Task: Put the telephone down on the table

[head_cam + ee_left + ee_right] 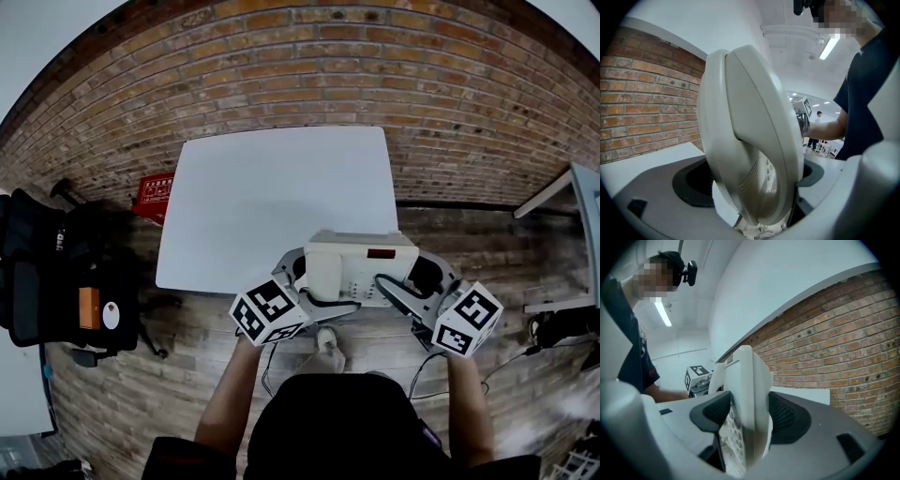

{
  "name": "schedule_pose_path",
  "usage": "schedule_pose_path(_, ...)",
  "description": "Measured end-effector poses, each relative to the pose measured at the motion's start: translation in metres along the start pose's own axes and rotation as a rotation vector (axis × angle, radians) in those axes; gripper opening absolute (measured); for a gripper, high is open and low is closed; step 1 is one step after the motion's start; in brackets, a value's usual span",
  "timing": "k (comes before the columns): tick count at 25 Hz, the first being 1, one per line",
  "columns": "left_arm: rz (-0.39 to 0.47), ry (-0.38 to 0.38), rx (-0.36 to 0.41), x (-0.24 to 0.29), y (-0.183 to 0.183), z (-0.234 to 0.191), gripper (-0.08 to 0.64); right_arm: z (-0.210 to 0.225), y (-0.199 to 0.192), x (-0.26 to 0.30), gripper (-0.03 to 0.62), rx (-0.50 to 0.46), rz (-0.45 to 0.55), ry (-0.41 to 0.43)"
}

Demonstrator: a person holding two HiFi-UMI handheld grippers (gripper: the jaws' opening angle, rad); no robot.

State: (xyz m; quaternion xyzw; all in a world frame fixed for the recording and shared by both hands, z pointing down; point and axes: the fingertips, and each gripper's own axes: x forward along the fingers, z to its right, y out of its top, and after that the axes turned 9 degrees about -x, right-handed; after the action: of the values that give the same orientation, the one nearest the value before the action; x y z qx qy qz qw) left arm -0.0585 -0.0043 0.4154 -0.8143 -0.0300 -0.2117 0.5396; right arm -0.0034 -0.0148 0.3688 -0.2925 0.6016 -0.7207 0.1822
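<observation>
Near white table (272, 202), left tongs (300, 279) and right tongs (419, 281) clamp telephone (361, 267).

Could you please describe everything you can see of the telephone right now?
The telephone is an off-white plastic desk set. Its handset is cradled at the person's left, beside a keypad, with a small reddish window near the far edge and a dark cord along the near side. The left gripper clamps the handset end and the right gripper the other. It lies roughly level at the white table's near edge; whether it rests there is unclear.
</observation>
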Motion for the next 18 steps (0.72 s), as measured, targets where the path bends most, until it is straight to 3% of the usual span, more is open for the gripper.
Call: schedule_pose_path(18,-0.002,-0.022,-0.021,0.012,0.005,-0.032,0.489,0.028,-0.002,0.022,0.247,0.015,-0.029,-0.019)
